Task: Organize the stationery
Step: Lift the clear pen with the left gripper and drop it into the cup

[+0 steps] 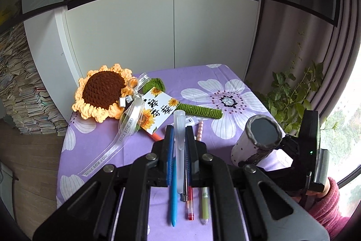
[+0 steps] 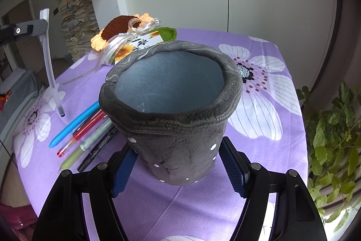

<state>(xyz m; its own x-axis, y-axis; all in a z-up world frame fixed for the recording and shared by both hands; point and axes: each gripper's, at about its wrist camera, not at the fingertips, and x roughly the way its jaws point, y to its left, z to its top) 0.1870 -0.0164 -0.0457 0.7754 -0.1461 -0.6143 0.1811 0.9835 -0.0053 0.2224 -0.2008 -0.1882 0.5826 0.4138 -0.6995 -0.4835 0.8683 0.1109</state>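
Observation:
My left gripper (image 1: 179, 130) is shut on a translucent white pen (image 1: 179, 150), which stands between its fingers above the purple flowered tablecloth (image 1: 108, 139). In the right wrist view this pen (image 2: 50, 64) hangs tip down at the left, off the table. Below it lie a blue pen (image 1: 173, 195), a red pen (image 1: 189, 202), a green pen (image 1: 204, 204) and a black marker (image 2: 99, 148), side by side. My right gripper (image 2: 179, 150) is shut on a grey dotted pen holder (image 2: 176, 105), its blue pads on both sides. The holder (image 1: 259, 141) is tilted, with its mouth towards the left gripper.
A crocheted sunflower (image 1: 102, 92) with ribbon, card and green stem lies at the table's far left. A pink spotted pen (image 1: 199, 131) and an orange one lie by the card. White cabinets stand behind, a leafy plant (image 1: 291, 92) at the right, paper stacks at the left.

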